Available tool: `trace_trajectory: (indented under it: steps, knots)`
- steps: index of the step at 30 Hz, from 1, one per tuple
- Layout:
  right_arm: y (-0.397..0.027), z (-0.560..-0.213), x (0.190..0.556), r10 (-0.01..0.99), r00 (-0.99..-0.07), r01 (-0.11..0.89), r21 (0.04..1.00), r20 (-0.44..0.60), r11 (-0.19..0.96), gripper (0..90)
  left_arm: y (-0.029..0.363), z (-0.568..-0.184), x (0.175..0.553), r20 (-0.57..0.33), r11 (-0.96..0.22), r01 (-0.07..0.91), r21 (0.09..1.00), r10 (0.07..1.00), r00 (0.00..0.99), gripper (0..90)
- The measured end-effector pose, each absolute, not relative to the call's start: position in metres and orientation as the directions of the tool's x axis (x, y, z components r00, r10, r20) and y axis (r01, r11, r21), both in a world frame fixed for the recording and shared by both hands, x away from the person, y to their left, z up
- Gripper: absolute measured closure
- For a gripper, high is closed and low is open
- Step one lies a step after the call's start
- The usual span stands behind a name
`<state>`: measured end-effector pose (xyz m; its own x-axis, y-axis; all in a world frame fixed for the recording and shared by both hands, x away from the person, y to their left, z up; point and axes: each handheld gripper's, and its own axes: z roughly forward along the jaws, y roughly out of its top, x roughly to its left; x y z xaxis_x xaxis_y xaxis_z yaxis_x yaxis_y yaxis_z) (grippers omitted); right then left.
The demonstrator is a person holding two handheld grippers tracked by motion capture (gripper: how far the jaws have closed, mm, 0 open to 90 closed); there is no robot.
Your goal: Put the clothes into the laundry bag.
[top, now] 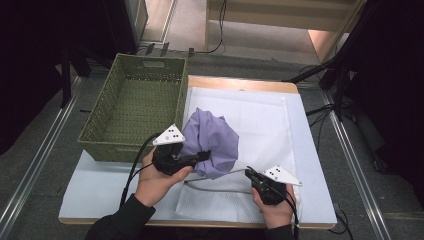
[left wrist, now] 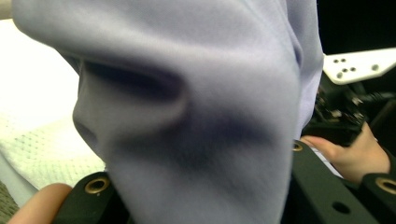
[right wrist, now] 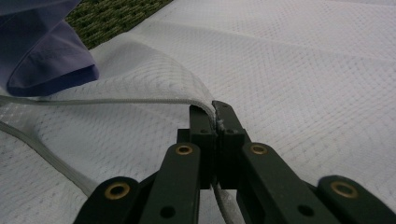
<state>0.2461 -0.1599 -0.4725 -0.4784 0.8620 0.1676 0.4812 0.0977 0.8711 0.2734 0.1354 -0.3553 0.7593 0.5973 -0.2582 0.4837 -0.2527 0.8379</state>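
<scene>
Lilac cloth (top: pixel 212 145), bunched mid-table, is pinched by the left gripper (top: pixel 202 156). Right gripper (top: pixel 248 174), near the front edge, is clamped on the mesh bag's (top: pixel 260 120) rim. Green basket (top: pixel 135 100) occupies the left corner.

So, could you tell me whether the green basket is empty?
Empty: the green basket shows bare woven floor; the purple cloth lies outside it.

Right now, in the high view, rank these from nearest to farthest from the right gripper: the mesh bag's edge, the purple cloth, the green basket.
1. Mesh bag's edge: pinched in the right gripper, at the front of the table.
2. Purple cloth: up and left, held by the left gripper.
3. Green basket: farthest, at the table's far left.
</scene>
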Motion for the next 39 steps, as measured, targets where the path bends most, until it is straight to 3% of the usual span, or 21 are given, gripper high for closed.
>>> trace_trajectory:
  steps: [14, 30, 39]
  knots:
    - [-0.159, -0.473, 0.247, 0.863, -0.477, 0.482, 0.871, 0.169, 0.097, 88.4, 0.146, -0.376, 0.241, -0.315, -0.252, 0.502, 0.828, 0.531, 0.787, 71.8]
    - [-0.16, -0.47, 0.251, 0.862, -0.474, 0.476, 0.876, 0.179, 0.079, 88.3, 0.132, -0.409, 0.228, -0.321, -0.407, 0.492, 0.77, 0.419, 0.849, 72.0]
    - [-0.165, -0.465, 0.252, 0.859, -0.468, 0.471, 0.881, 0.207, 0.044, 88.2, 0.118, -0.435, 0.23, -0.338, -0.485, 0.515, 0.707, 0.407, 0.848, 72.2]
